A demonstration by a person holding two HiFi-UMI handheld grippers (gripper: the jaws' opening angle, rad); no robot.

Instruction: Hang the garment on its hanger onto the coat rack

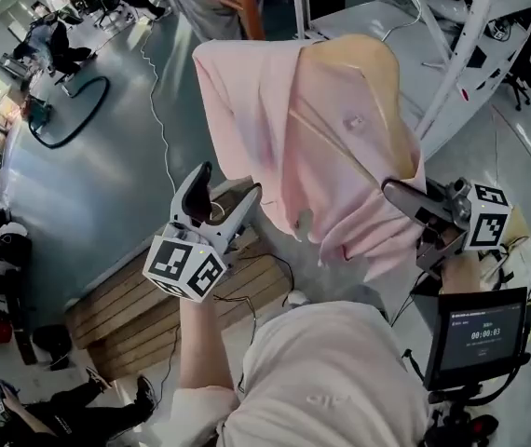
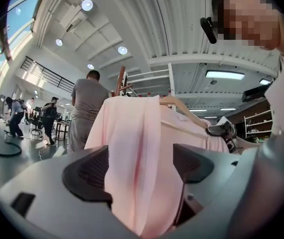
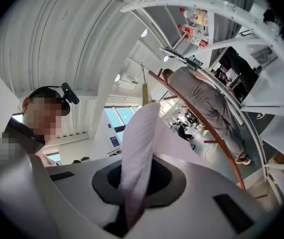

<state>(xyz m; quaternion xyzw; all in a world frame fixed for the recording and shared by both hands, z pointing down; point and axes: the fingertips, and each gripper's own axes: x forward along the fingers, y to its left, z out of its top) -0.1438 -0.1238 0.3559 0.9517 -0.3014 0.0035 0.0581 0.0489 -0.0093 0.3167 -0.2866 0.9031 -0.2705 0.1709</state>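
Pink garment held up on its hanger, mid-frame.
The pink garment (image 1: pixel 331 156) drapes over a wooden hanger (image 1: pixel 370 82) at the centre of the head view, above the grey floor (image 1: pixel 107 184). At right, the right gripper (image 1: pixel 403 196) has its fingers clamped on a fabric fold. At lower left, the left gripper (image 1: pixel 224 192) has its fingers spread wide, with cloth hanging between them.

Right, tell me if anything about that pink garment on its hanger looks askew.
Yes: the pink garment hangs bunched and lopsided on the wooden hanger. The right gripper is shut on a fold of its cloth, not the hanger; the left gripper stands open around another fold.
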